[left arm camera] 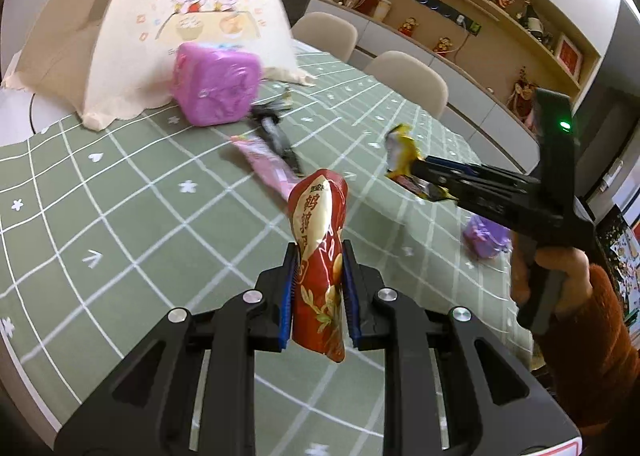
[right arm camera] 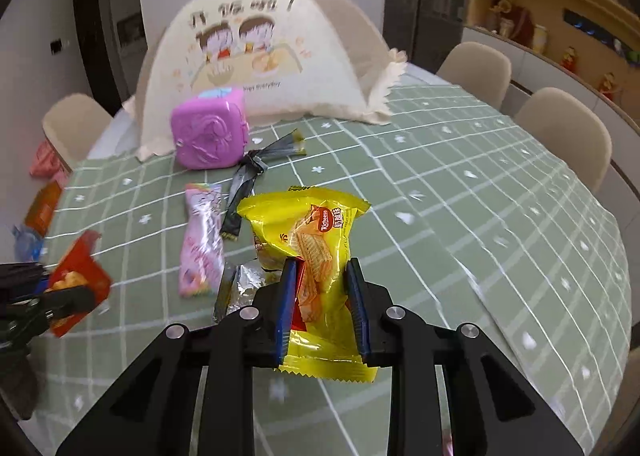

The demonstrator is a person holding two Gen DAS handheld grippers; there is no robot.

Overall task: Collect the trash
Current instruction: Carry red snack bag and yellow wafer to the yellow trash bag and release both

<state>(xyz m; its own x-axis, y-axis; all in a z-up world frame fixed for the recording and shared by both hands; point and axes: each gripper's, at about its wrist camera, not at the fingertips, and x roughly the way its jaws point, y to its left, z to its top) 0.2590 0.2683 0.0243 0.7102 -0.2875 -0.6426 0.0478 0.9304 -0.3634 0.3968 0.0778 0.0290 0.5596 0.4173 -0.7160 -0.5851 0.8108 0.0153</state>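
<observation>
Dining room w/ shelves and chairs; a green checked tablecloth [right arm camera: 460, 176] covers the table, a printed food cover [right arm camera: 256, 68] at the back. Left gripper [left arm camera: 319, 276] has its jaws pinching a red snack packet [left arm camera: 318, 240], held up off the cloth. Right gripper [right arm camera: 322, 292] has its jaws pinching a yellow wafer wrapper [right arm camera: 308, 232], also lifted. On the cloth: a pink wrapper [right arm camera: 202, 236], a dark grey wrapper [right arm camera: 248, 176], a bit of foil [right arm camera: 244, 280], all near a purple box [right arm camera: 208, 130]. Step looks like carry-off, both hands loaded. Next needs a bin, none in view; the purple box may be it, can't tell. Keep both grips firm, then come back for the rest.
</observation>
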